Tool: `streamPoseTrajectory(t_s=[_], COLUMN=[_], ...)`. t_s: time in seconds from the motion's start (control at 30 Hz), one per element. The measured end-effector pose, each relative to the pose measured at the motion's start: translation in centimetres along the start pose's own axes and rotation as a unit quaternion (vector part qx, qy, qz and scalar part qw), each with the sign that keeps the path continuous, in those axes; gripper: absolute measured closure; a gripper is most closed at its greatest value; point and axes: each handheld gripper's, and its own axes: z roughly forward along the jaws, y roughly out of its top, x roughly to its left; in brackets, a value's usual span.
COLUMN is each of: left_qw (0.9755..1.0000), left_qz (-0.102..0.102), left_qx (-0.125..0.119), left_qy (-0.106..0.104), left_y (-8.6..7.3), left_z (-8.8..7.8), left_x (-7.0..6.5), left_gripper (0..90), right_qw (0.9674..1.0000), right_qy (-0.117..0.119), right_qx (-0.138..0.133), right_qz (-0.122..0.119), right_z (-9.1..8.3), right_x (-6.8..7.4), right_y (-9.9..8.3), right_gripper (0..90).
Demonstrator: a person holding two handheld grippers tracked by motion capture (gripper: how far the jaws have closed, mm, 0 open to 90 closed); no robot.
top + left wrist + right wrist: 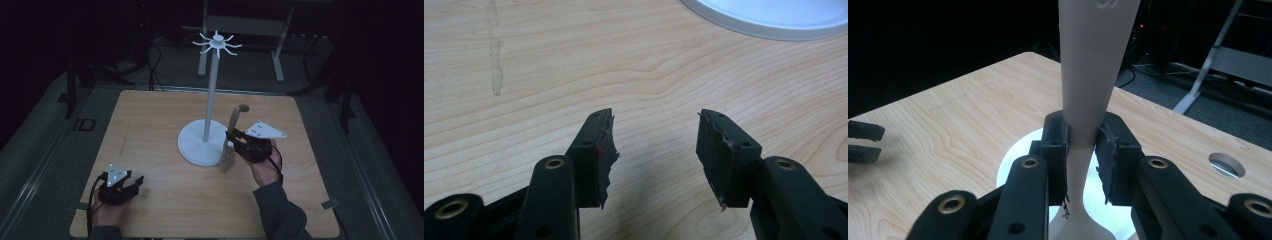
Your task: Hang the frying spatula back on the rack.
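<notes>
While the high view takes in the whole wooden counter (150, 125), it shows the right gripper (231, 136) just right of a white utensil stand (205, 142), clenched around the handle of a grey spatula (231, 137) that stands nearly upright, its slotted blade down by the rim of the stand's round base and its handle end tilted up to the right. From above, the stand's tall pole rises to a ring of hooks (217, 44), a part neither gripper view takes in. The right gripper view adds the grip itself: the two black fingers (1055, 150) press on both sides of the spatula's (1093, 75) narrow neck, with the white base (1013, 170) lying behind them and the left gripper's finger tips (863, 142) at the far left edge. Down at the near left corner of the counter, the left gripper (137, 182) rests low in the person's hand. Its own view shows its fingers (596, 155) released and well apart, bare wood (574, 60) between them and an arc of the stand's base (774, 20) at the top edge.
</notes>
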Motion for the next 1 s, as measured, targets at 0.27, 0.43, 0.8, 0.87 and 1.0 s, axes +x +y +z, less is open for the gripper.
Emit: streamPoseTrajectory(t_s=[0.27,0.43,0.8,0.87,1.0], left_qw=[1.0,1.0,1.0,1.0,1.0], left_qz=[-0.002,0.0,-0.001,-0.001,-0.001], left_qx=[-0.001,-0.001,-0.001,-0.001,-0.001], left_qy=[0.001,0.0,0.001,0.0,0.0], left_y=[0.0,0.0,0.0,0.0,0.0], left_z=[0.0,0.0,0.0,0.0,0.0], left_x=[0.0,0.0,0.0,0.0,0.0], left_gripper=[49.2,49.2,49.2,49.2,49.2], right_qw=[1.0,1.0,0.9999,0.9999,0.9999], right_qy=[0.001,0.001,-0.001,-0.001,-0.002], right_qx=[-0.005,-0.008,-0.014,-0.015,-0.016], right_qz=[-0.001,-0.001,-0.005,-0.004,-0.003], right_z=[0.0,-0.1,-0.2,-0.2,-0.2], right_x=[0.1,0.1,-0.1,-0.1,-0.2], right_y=[0.5,0.8,1.8,1.9,2.1], right_gripper=[75.2,75.2,75.2,75.1,75.2])
